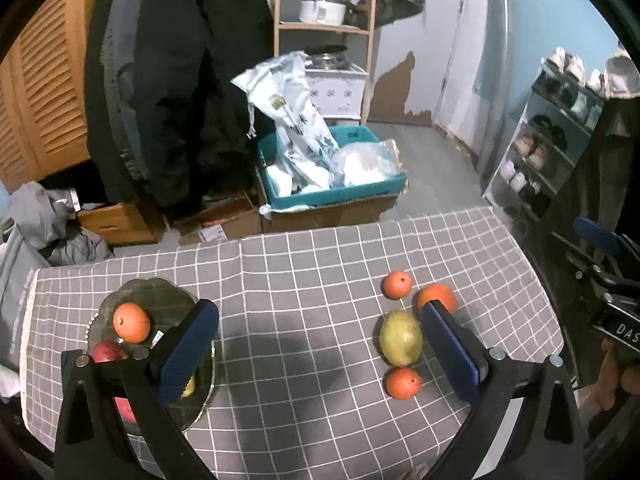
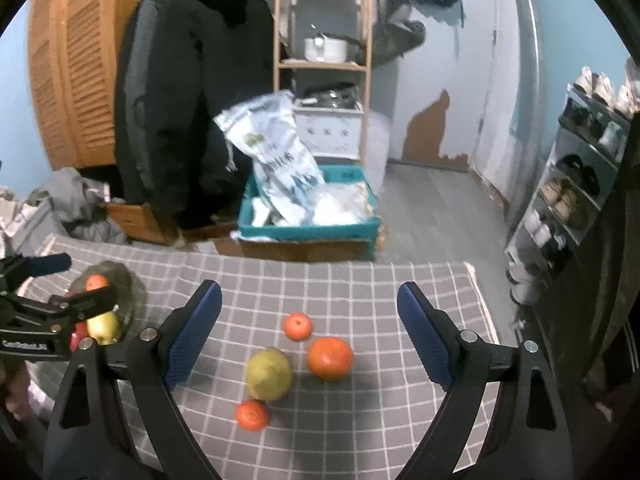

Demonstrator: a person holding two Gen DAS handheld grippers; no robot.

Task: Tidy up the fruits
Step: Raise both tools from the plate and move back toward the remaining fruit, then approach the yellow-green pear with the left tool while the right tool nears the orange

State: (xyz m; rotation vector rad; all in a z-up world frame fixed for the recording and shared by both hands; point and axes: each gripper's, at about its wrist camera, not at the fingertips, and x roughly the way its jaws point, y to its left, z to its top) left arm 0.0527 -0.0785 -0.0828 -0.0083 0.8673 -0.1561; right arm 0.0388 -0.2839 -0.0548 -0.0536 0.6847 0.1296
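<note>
A glass plate (image 1: 160, 292) at the table's left holds an orange (image 1: 131, 322), a red apple (image 1: 107, 353) and a yellow fruit (image 1: 189, 387) partly hidden by my left finger. On the grey checked cloth to the right lie a yellow-green pear (image 1: 400, 337), a large orange (image 1: 437, 297) and two small oranges (image 1: 397, 284) (image 1: 403, 383). My left gripper (image 1: 320, 354) is open and empty, above the cloth between plate and loose fruit. My right gripper (image 2: 309, 338) is open and empty, above the pear (image 2: 269, 373) and large orange (image 2: 330, 358). The plate (image 2: 124, 280) shows far left.
The table's far edge (image 1: 280, 236) drops to a floor with a teal crate of bags (image 1: 332, 168) on cardboard boxes. A shoe rack (image 1: 548, 136) stands right, a dark coat (image 1: 180, 80) and wooden shelf (image 1: 324, 28) behind.
</note>
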